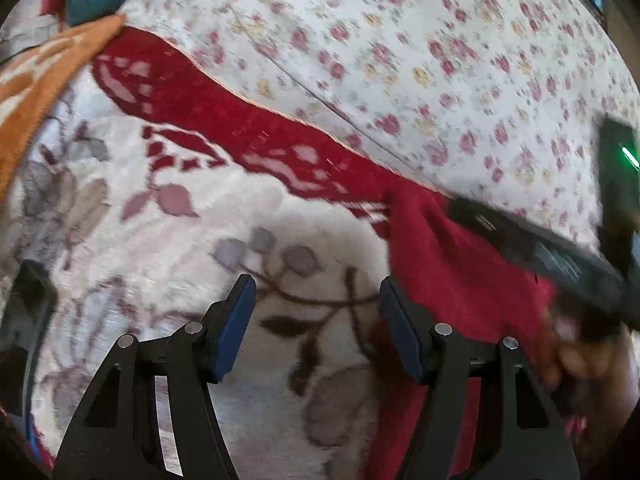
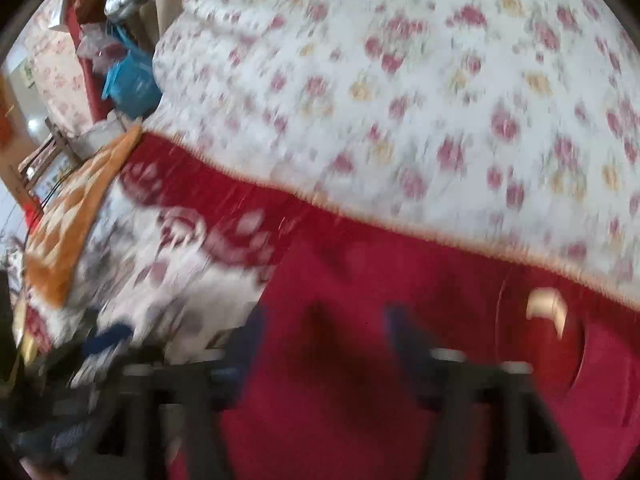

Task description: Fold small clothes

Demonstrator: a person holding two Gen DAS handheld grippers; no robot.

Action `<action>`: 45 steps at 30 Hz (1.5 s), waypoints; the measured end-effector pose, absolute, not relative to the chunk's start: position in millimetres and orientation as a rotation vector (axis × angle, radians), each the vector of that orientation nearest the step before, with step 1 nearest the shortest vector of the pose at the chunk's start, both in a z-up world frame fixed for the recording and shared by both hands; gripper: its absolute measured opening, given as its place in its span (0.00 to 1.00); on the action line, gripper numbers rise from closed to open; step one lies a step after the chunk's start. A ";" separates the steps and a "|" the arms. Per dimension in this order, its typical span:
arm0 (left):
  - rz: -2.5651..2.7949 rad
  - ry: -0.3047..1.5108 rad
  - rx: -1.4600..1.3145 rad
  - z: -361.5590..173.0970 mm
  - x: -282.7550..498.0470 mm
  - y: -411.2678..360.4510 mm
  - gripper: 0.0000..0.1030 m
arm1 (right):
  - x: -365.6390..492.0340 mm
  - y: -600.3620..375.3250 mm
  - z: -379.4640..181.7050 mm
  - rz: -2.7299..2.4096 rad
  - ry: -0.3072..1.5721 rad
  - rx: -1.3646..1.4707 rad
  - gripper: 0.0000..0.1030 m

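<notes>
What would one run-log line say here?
left tongs: open, empty | right tongs: open over red garment | fold: unfinished

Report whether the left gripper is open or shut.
Open. In the left wrist view the left gripper has its blue pads apart, with only the blanket showing between them.

A plain deep red garment [image 2: 360, 360] is lying on a plush blanket [image 1: 180, 272] showing white with grey and mauve leaves and a red border. Beyond the blanket, a white quilt [image 1: 400, 40] is showing pink and yellow flowers; at the blanket's far left corner, an orange-and-white cloth [image 1: 36, 80] is lying
</notes>
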State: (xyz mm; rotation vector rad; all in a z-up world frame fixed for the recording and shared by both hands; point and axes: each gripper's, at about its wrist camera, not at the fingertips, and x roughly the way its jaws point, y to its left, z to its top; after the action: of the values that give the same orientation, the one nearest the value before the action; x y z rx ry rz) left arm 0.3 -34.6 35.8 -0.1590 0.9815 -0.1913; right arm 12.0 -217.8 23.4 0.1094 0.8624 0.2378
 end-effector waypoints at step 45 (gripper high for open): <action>-0.327 0.967 0.165 47.3 -37.0 -151.1 0.63 | -146.5 -414.6 8.8 -0.184 1.085 0.283 0.61</action>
State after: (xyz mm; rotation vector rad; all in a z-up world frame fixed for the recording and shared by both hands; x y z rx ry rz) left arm -37.0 -151.1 47.3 0.1648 0.9667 -0.3272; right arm -146.5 -414.6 8.8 0.2827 1.0845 -0.1836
